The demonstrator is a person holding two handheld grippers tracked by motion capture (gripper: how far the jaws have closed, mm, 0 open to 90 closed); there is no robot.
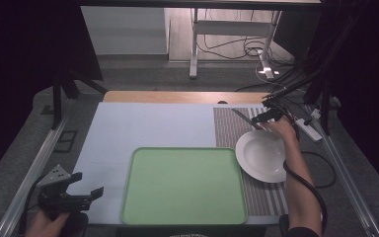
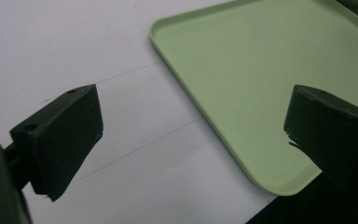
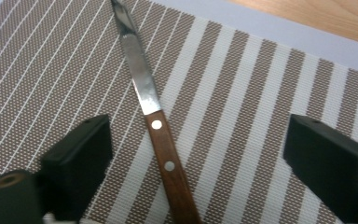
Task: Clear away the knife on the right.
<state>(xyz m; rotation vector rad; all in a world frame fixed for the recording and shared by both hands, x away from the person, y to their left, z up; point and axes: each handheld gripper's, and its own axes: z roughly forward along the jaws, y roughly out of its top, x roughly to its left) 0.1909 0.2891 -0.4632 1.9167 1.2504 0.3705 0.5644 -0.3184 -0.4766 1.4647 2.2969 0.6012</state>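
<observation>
The right claw (image 3: 198, 158) is released, its 2 jaws wide apart above the wooden-handled knife (image 3: 156, 126), which lies flat on the striped placemat (image 3: 261, 107) beside the white plate (image 1: 262, 156). The left claw (image 2: 191, 135) is also released, at the desk's near corner by the green tray (image 2: 261, 70).

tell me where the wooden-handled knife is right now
The wooden-handled knife lies on the striped woven placemat, between the open right gripper jaws, just beyond the white plate.

A lab: dark curtains (image 1: 24, 44), floor cables (image 1: 227, 47) and a power strip (image 1: 310, 129).
</observation>
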